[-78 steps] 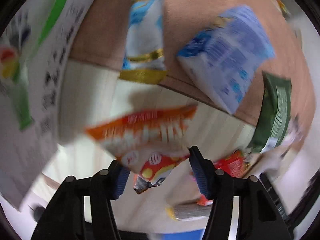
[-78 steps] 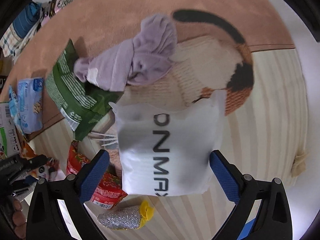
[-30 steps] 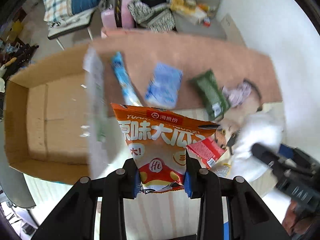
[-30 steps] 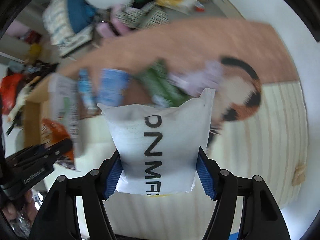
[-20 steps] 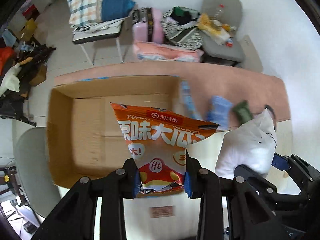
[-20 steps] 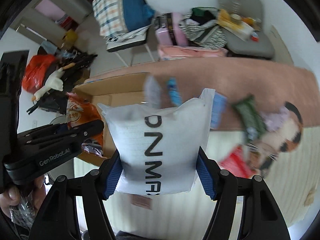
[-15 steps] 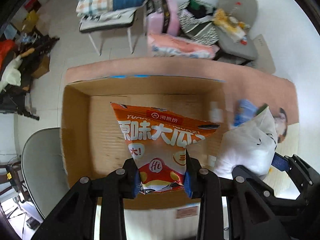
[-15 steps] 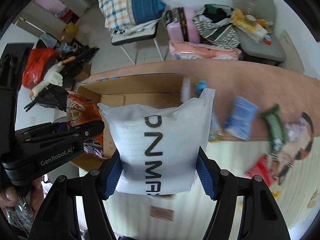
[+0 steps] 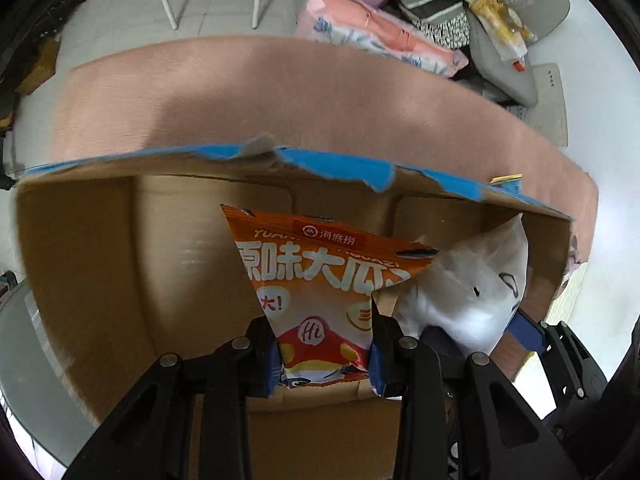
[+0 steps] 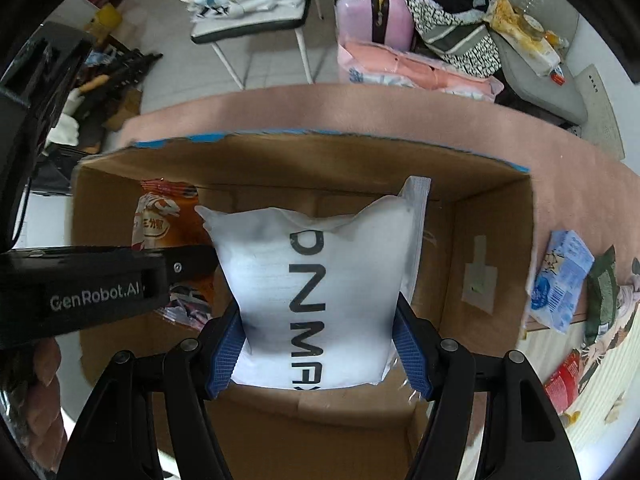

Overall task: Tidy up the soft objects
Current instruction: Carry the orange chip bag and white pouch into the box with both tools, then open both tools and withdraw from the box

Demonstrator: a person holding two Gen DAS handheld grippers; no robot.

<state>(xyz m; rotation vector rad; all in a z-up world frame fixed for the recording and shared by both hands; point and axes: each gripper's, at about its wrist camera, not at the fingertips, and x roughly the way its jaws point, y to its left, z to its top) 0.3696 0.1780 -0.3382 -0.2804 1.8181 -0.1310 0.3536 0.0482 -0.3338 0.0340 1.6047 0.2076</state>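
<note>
My left gripper (image 9: 323,354) is shut on an orange snack bag (image 9: 316,276) and holds it over the open cardboard box (image 9: 100,248). My right gripper (image 10: 320,356) is shut on a white soft bag with black letters (image 10: 320,280), also held over the box (image 10: 496,220). In the left wrist view the white bag (image 9: 472,292) hangs just right of the orange bag. In the right wrist view the orange bag (image 10: 168,220) and the left gripper's body (image 10: 100,284) show at the left, inside the box opening.
The box stands on a pink mat (image 9: 280,92). A light blue packet (image 10: 560,280), a green packet (image 10: 602,292) and a red packet (image 10: 562,380) lie right of the box. A chair (image 10: 248,20), a pink suitcase (image 10: 372,12) and piled clothes (image 10: 452,36) stand behind.
Both grippers have carried their bags from the floor items over to the box and lower into its opening. The box now fills both views.
</note>
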